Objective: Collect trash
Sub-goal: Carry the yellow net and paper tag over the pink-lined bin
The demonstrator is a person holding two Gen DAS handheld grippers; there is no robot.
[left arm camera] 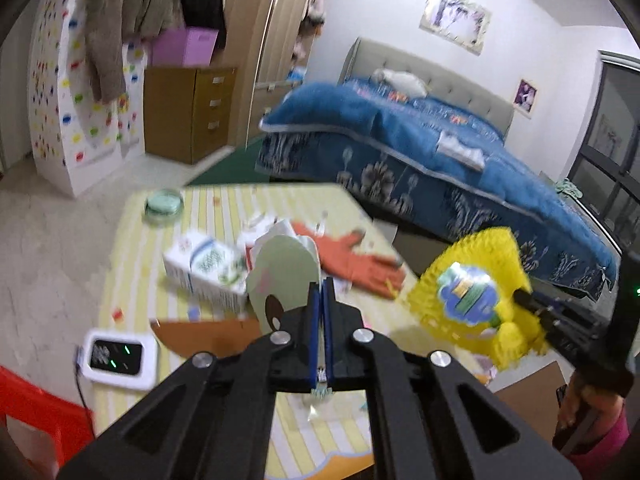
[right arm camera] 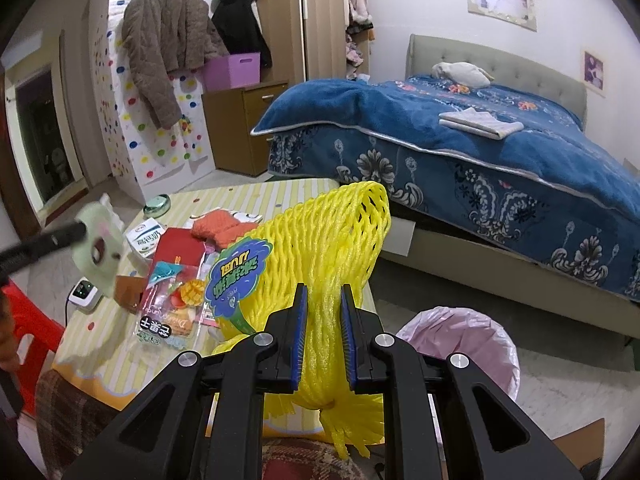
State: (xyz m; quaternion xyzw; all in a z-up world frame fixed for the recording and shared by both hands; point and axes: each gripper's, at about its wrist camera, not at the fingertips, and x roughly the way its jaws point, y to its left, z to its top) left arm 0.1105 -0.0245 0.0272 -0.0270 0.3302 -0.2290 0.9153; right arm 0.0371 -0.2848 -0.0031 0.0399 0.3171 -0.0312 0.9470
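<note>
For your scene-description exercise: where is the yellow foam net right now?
The yellow foam net is clamped in the right claw, raised beside the striped table's right edge, above the pink-lined bin.

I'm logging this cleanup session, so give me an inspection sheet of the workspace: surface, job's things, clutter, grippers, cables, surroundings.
Surface: yellow striped table, littered.
Job's things: pale green paper cutout and yellow foam net, both lifted; pink-lined bin on the floor beside the table.
Clutter: milk carton, orange glove, snack wrapper, red packet, glass dish.
Grippers: left gripper shut on the cutout; right gripper shut on the net.
Cables: black lead from white device.
Surroundings: bed with blue blanket, hanging coats, wooden drawers.
</note>
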